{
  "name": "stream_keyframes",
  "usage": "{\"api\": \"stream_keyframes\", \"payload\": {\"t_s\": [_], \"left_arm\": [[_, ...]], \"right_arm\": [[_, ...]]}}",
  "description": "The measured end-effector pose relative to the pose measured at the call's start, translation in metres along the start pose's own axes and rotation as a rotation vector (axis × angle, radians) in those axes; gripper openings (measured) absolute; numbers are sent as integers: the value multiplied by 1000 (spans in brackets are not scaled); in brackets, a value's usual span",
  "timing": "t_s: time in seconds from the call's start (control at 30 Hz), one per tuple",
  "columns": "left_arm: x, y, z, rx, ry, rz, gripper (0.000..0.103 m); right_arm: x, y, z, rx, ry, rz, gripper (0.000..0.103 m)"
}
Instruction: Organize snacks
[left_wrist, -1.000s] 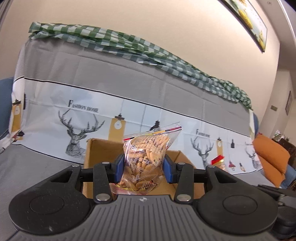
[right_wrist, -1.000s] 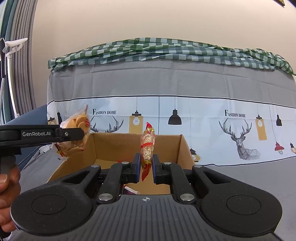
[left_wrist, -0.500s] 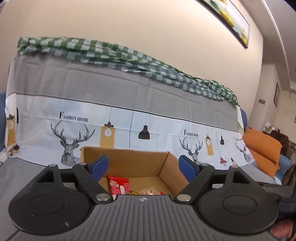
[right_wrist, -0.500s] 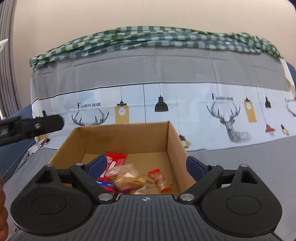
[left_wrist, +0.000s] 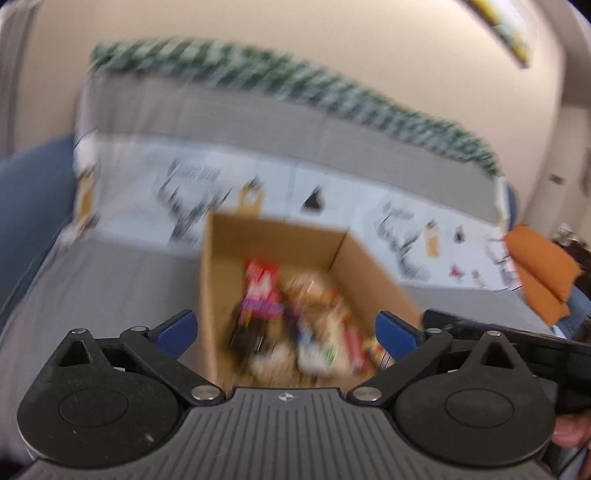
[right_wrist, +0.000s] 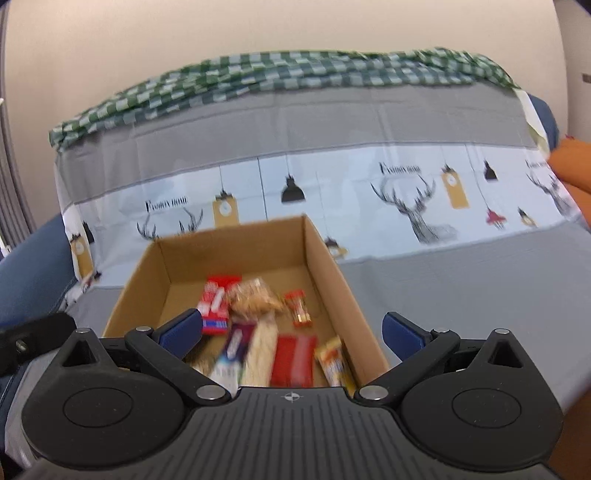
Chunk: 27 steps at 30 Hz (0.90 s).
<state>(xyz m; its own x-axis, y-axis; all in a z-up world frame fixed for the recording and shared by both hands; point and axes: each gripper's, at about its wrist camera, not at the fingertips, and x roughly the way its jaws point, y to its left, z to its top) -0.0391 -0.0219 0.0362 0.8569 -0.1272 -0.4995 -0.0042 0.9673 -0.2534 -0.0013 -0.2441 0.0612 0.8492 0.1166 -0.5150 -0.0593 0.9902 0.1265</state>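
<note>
An open cardboard box (right_wrist: 325, 258) sits on the grey sofa cover and holds several snack packets. Among them are a clear bag of biscuits (right_wrist: 255, 295), a red packet (right_wrist: 216, 295) and a small red-topped nut packet (right_wrist: 299, 308). My right gripper (right_wrist: 291, 330) is open and empty above the box's near end. In the blurred left wrist view the box (left_wrist: 369, 266) and its snacks (left_wrist: 262, 291) lie ahead. My left gripper (left_wrist: 286, 330) is open and empty above the box's near edge.
The sofa back carries a deer-print cover (right_wrist: 406, 192) and a green checked cloth (right_wrist: 295, 74) on top. An orange cushion (left_wrist: 539, 266) lies at the right. The other gripper's black body (left_wrist: 517, 343) shows at right in the left wrist view.
Both grippers opened and dropped their packets into the box one second to half a second ago. Since then both have pulled back and tilted down, showing more of the box's inside.
</note>
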Motion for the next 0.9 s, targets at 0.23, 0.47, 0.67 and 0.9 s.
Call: {"api": "stream_keyframes", "payload": {"t_s": [0.23, 0.47, 0.67, 0.9], "left_arm": [[10, -6, -21, 101, 92, 71, 102], [28, -1, -22, 58, 134, 85, 102], [30, -6, -21, 70, 132, 94, 102], [32, -7, -22, 75, 143, 96, 102]], "right_arm": [[-13, -4, -22, -37, 48, 3, 102], [-5, -4, -24, -56, 65, 3, 102], [-4, 2, -26, -93, 69, 12, 102], [-4, -3, -24, -87, 69, 21, 102]]}}
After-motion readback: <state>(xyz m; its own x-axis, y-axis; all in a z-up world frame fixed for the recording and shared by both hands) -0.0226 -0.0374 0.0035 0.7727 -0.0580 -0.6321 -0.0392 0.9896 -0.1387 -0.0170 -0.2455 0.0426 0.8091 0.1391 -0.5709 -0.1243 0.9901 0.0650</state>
